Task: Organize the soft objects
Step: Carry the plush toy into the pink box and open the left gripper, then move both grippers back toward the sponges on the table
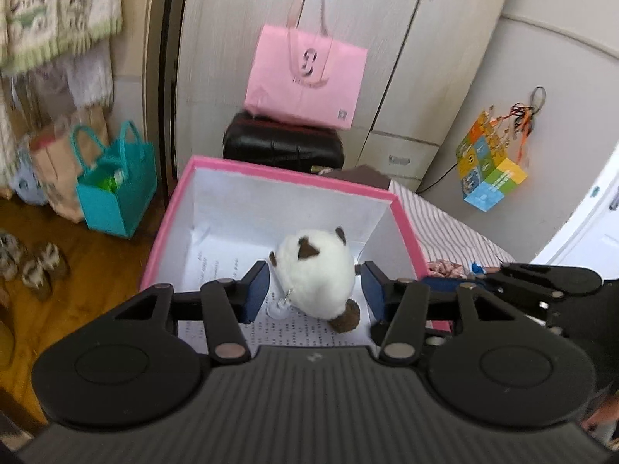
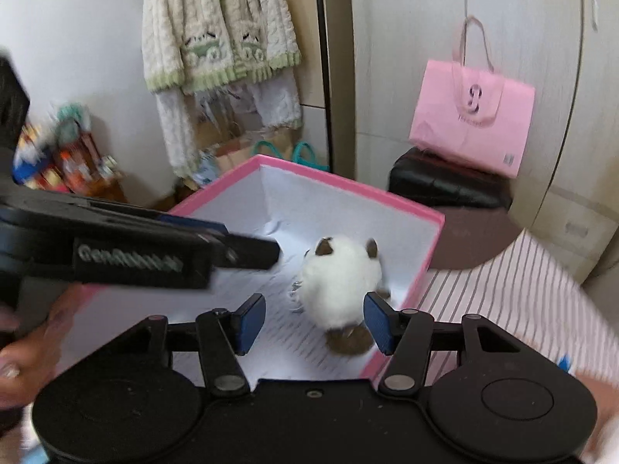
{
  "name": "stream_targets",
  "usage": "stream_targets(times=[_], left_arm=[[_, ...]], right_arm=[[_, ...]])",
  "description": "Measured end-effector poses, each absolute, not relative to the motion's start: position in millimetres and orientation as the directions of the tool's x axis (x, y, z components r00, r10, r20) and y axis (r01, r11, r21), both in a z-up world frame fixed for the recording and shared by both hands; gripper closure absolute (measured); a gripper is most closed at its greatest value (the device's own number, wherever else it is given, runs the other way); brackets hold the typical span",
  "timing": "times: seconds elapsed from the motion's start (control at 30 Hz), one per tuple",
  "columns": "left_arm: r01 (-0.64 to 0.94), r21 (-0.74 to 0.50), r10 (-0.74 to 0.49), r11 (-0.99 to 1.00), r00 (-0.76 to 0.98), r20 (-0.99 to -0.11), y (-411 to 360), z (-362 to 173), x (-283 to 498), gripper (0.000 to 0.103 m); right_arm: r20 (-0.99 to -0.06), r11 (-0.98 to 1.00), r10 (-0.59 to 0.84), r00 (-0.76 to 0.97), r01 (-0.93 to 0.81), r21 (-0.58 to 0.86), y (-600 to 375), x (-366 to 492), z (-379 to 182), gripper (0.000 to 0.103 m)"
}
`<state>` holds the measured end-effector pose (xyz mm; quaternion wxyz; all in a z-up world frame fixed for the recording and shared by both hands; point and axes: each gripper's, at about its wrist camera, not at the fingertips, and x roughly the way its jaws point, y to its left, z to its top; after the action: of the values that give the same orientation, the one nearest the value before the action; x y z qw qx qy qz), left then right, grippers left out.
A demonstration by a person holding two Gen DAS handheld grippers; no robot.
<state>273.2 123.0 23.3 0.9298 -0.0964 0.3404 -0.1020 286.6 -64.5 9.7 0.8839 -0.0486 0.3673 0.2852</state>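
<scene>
White plush cat [image 1: 315,270] lies on box floor of pink box [image 1: 286,176], dead ahead between left gripper [image 1: 315,290] pads, untouched, jaws apart; right gripper [image 2: 315,323] apart too, plush toward its right pad; left nearer

The pink box [image 1: 406,228] stands open-topped, its floor bare left of the plush toy [image 1: 315,266].

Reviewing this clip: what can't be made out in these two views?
- Left wrist view: plush toy between the left gripper pads; contact is unclear.
- Printed sheet lining the pink box: text too small.
- Right wrist view: shelf items blurred; the left gripper hides the box's near-left part.
- Right gripper: toy's lower body partly hidden.
</scene>
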Motion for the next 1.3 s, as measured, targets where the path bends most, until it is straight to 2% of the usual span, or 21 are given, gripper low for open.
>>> stream_targets(times=[0.1,0.27,0.4,0.73,0.9,1.1,1.3], left_arm=[[0.149,-0.221,-0.253,0.964,0.769,-0.586,123.3,36.8,251.3,0.051],[0.188,-0.198,-0.267,0.962,0.794,-0.546,121.8,54.6,215.7,0.050],[0.239,-0.189,-0.304,0.952,0.779,-0.548,118.6,62.7,190.1,0.049],[0.362,-0.145,-0.384,0.921,0.779,-0.496,104.8,83.9,116.1,0.049],[0.423,-0.183,-0.458,0.888,0.767,-0.450,105.3,93.4,80.0,0.046],[0.454,-0.127,-0.461,0.882,0.774,-0.434,95.3,91.0,43.1,0.044],[0.487,-0.168,-0.506,0.857,0.735,-0.451,80.8,73.0,32.0,0.043]], right_arm=[[-0.668,0.824,0.500,0.551,-0.540,0.171,-83.3,268.4,19.6,0.041],[-0.651,0.823,0.506,0.567,-0.544,0.166,-106.7,236.2,34.7,0.041],[-0.644,0.814,0.525,0.556,-0.549,0.189,-125.7,209.3,45.1,0.041],[-0.615,0.828,0.505,0.606,-0.540,0.148,-160.4,144.4,61.6,0.041],[-0.574,0.861,0.479,0.664,-0.482,0.160,-180.6,110.5,58.0,0.041],[-0.538,0.868,0.473,0.698,-0.474,0.148,-191.3,73.3,54.5,0.041],[-0.541,0.874,0.460,0.704,-0.466,0.138,-197.8,55.9,43.5,0.038]])
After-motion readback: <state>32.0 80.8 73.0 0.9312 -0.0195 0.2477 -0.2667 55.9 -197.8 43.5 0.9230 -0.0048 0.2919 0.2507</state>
